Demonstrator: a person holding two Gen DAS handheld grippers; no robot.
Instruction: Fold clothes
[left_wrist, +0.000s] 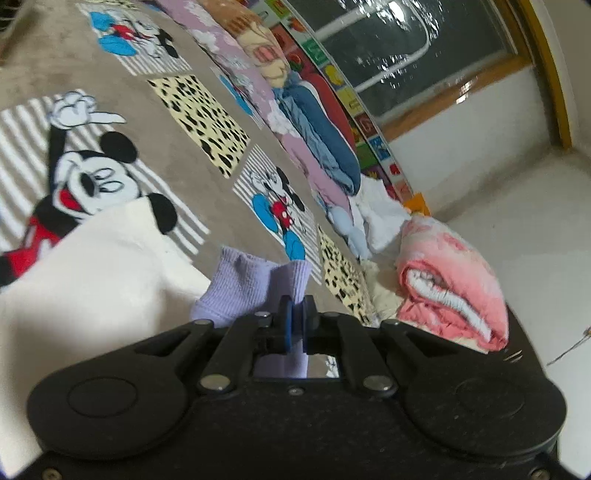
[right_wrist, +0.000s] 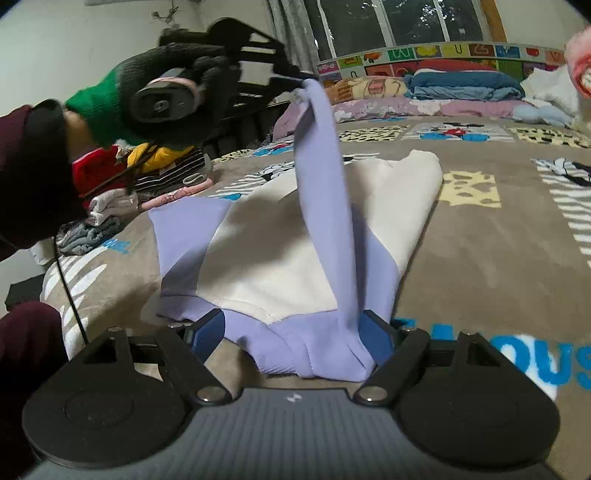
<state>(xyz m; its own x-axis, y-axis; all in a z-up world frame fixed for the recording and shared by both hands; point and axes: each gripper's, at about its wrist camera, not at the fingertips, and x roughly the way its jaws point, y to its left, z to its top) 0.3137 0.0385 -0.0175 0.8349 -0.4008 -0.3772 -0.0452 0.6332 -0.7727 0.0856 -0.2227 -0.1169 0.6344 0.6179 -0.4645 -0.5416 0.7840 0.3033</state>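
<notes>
Bed with a cartoon-mouse blanket (right_wrist: 480, 229), folded piles along the far edge under the window (right_wrist: 406, 18). White-and-lilac sweater (right_wrist: 280, 258) lies flat mid-bed. Left hand-held gripper (left_wrist: 295, 314) pinched tight on the lilac sleeve (right_wrist: 325, 206), cuff lifted above the sweater body. Right hand-held gripper (right_wrist: 291, 336) jaws wide, straddling the near lilac hem, pads not pressing it.

Two low, close wrist views over one shared bed (left_wrist: 166, 44).
</notes>
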